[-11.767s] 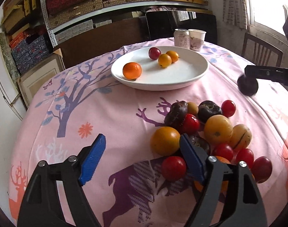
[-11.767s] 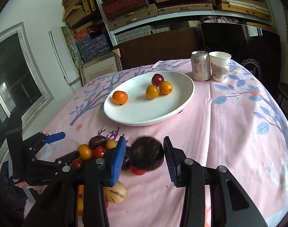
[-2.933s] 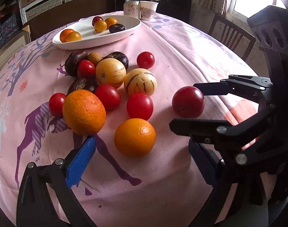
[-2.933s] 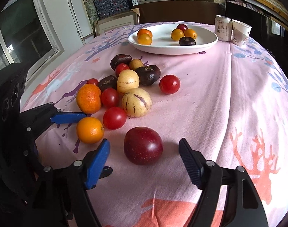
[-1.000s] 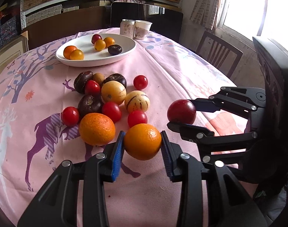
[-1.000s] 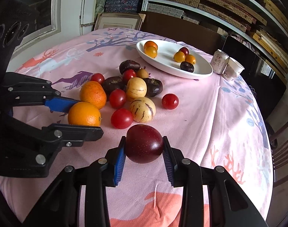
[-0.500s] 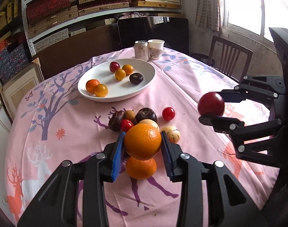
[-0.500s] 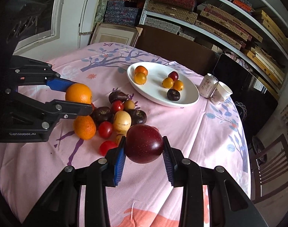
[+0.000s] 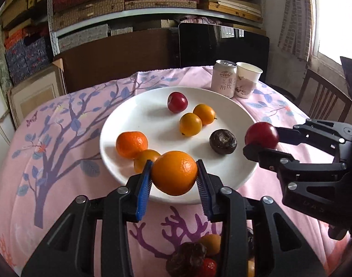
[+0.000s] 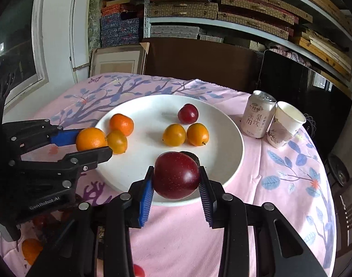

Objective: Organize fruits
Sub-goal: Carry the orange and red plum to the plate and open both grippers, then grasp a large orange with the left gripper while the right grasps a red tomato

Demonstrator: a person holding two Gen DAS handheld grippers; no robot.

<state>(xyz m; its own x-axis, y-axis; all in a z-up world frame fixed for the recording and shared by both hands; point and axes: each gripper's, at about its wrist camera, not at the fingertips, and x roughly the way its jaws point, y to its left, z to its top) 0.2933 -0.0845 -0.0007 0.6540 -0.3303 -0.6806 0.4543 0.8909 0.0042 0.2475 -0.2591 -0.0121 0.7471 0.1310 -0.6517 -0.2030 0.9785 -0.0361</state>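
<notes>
Orange (image 9: 174, 172) clamped in left gripper (image 9: 174, 182), plum (image 10: 176, 175) in right gripper (image 10: 176, 190), both now over plate (image 9: 233, 175).

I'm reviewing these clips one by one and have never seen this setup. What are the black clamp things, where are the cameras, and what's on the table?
There is no robot here: a person holds a clamp in each hand, each with a camera looking along its two blue-padded fingers. One picture is from the left clamp, the other from the right. The left hand-held gripper is shut on an orange; the right hand-held gripper is shut on a dark red plum. Both hover over a white plate already holding six fruits. Behind it stand a can and a paper cup on a pink tablecloth.
</notes>
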